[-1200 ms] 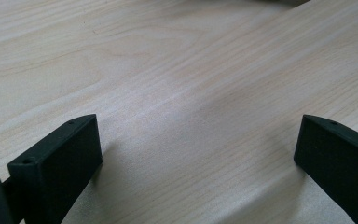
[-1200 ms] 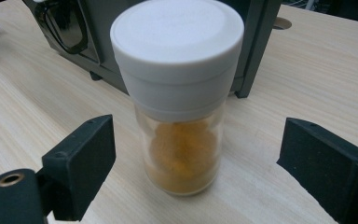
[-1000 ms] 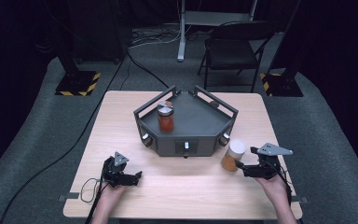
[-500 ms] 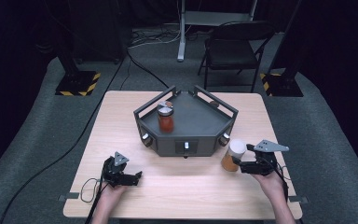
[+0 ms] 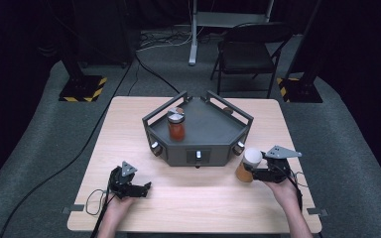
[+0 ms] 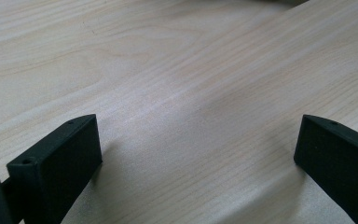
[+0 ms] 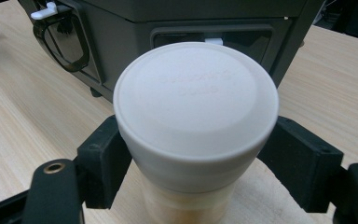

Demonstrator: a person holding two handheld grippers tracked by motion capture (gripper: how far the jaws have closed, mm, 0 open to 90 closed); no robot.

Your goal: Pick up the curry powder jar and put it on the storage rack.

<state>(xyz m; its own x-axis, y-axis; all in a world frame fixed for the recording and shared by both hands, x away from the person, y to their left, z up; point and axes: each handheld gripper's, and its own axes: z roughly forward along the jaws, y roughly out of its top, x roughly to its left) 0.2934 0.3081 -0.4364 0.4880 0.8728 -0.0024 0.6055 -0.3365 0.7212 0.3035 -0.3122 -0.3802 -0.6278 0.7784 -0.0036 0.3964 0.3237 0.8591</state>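
Note:
A jar with a white lid (image 5: 252,155) and amber contents stands on the wooden table (image 5: 203,198), just off the tray's front right corner. My right gripper (image 5: 249,171) reaches it from the right. Its jaws have just been closing, and both black pads (image 7: 105,156) now press the jar (image 7: 196,98) just under the lid. My left gripper (image 5: 144,188) rests near the table's front left, open, with bare wood (image 6: 191,93) between its jaws (image 6: 196,154).
A dark angular tray (image 5: 213,131) sits mid-table and holds a red-filled jar with a metal lid (image 5: 176,125). Its front face (image 7: 214,32) stands right behind the white-lidded jar. A folding chair (image 5: 248,52) and stand bases are on the floor beyond.
My right gripper has slid left up to the white-lidded jar and its jaws have come in on the jar's sides. The left gripper has stayed put.

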